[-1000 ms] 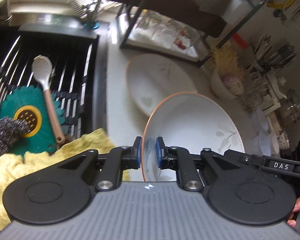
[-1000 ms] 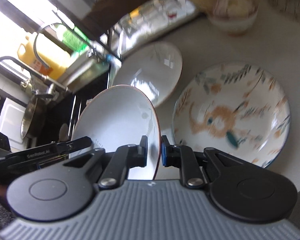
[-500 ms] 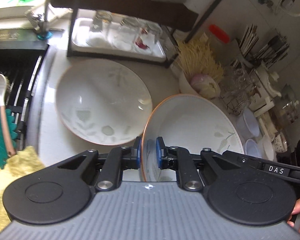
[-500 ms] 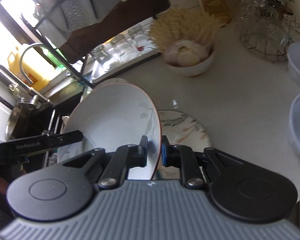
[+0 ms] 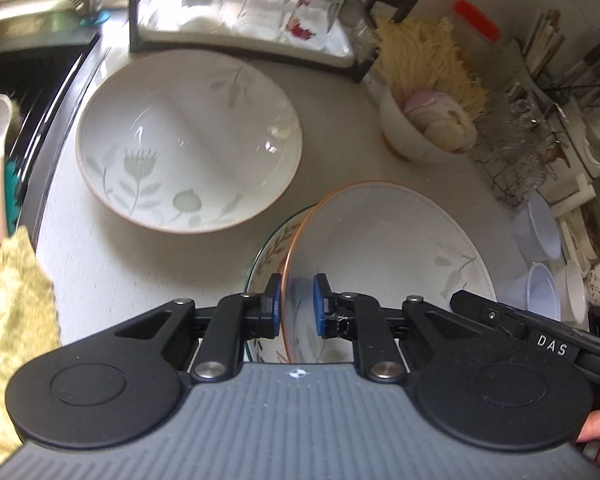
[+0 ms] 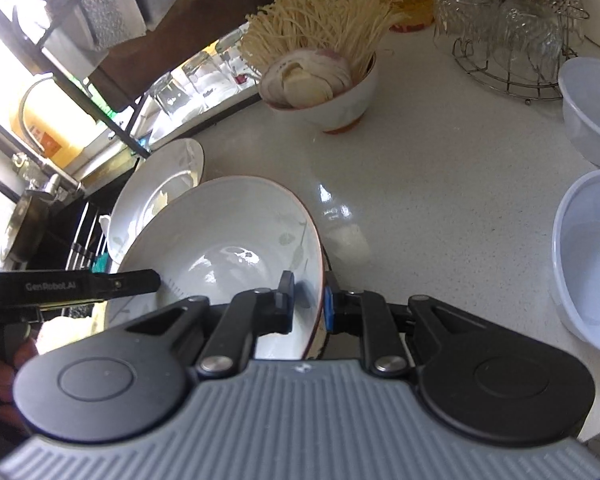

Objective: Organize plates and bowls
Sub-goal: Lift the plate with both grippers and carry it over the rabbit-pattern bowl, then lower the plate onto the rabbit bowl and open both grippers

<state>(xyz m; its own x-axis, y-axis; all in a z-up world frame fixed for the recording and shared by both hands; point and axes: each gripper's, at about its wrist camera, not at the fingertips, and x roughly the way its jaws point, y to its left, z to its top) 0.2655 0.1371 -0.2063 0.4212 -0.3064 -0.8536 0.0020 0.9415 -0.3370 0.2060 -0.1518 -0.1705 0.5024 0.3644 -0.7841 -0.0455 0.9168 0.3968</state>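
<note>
Bowl (image 5: 384, 248), white with orange rim and faint leaf print, held tilted above the white counter (image 6: 440, 184), pinched at opposite sides of its rim. Left gripper (image 5: 296, 306): blue pads clamp the bowl's left rim, one inside, one outside. Right gripper (image 6: 306, 300): fingers closed on the bowl's right rim the same way. Beneath the bowl, partly hidden, the edge of a floral plate (image 5: 270, 248) lies on the counter. Second bowl (image 5: 188, 140), matching pattern, sits upright on the counter to the far left, apart from the held one. Farther right, a small bowl of sliced onion and enoki mushrooms (image 6: 320, 80). Two pale plastic bowls (image 6: 588, 256) at the right edge. Glass rack (image 6: 512, 32) far right. Yellow cloth (image 5: 12, 320) near left, by the sink.
</note>
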